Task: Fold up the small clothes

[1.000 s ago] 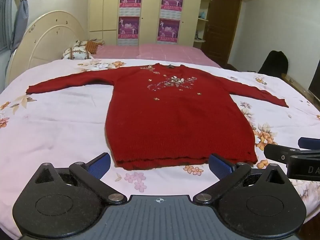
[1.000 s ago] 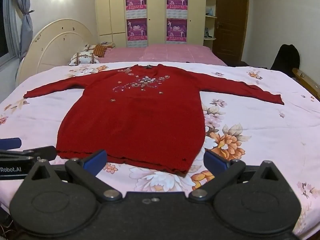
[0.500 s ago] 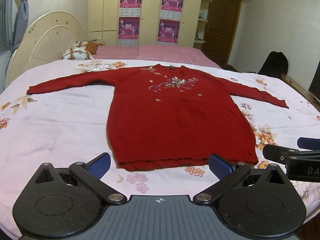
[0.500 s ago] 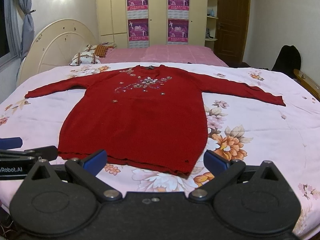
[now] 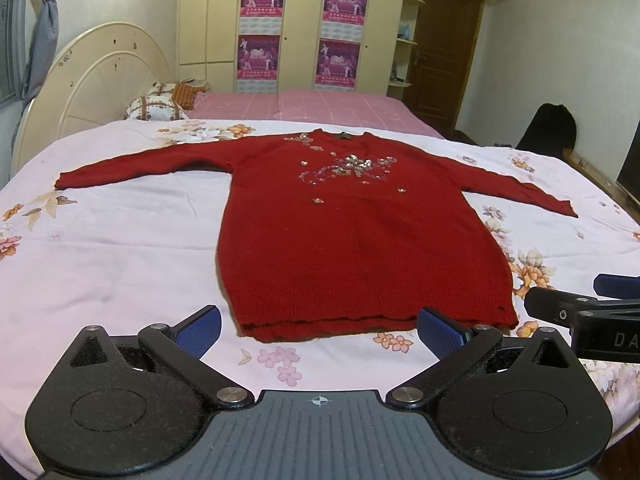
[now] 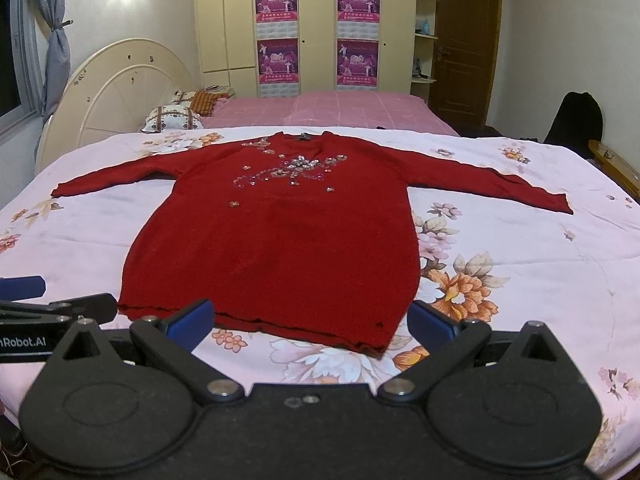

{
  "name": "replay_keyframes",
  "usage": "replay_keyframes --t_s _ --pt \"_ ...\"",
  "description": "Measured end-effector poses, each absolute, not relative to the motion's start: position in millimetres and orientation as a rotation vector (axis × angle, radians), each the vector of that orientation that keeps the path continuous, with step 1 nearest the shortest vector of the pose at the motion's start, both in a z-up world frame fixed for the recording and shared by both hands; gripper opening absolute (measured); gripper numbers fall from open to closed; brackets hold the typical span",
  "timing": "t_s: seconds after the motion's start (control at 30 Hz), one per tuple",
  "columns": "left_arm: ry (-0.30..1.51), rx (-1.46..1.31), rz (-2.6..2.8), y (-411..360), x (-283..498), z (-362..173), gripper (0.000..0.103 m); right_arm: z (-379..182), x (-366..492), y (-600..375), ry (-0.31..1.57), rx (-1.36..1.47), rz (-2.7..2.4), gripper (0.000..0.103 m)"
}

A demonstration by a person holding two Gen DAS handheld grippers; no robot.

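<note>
A red knit sweater (image 5: 352, 232) with sequin flowers on the chest lies flat, face up, on a floral bedsheet (image 5: 120, 248), sleeves spread to both sides and hem toward me. It also shows in the right wrist view (image 6: 280, 240). My left gripper (image 5: 320, 330) is open and empty, just short of the hem. My right gripper (image 6: 310, 320) is open and empty over the hem's right part. The right gripper's side shows at the edge of the left wrist view (image 5: 580, 312).
The bed has a cream round headboard (image 5: 92, 88) and pillows (image 5: 160, 104) at the far left. A second pink bed (image 5: 312, 106) lies behind, then wardrobes with posters. A black bag (image 5: 548, 128) and a wooden door (image 5: 444, 48) are at the right.
Both grippers have drawn back and risen slightly, so the sweater sits a little farther from the fingers. Nothing was grasped; the sweater has not moved.
</note>
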State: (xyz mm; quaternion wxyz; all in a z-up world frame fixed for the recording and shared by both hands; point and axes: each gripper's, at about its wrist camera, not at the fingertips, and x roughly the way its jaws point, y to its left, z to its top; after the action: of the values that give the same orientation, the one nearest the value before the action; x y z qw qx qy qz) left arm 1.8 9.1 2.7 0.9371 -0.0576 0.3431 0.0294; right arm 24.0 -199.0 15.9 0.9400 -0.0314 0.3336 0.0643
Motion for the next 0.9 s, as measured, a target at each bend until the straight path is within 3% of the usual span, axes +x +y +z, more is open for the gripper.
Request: replay_keyframes --t_s 0.9 --pt "0.706 -0.119 0.059 10.4 4.0 0.4 0.103 15.7 25.3 -198.7 0.684 -0.065 0.134 0.102"
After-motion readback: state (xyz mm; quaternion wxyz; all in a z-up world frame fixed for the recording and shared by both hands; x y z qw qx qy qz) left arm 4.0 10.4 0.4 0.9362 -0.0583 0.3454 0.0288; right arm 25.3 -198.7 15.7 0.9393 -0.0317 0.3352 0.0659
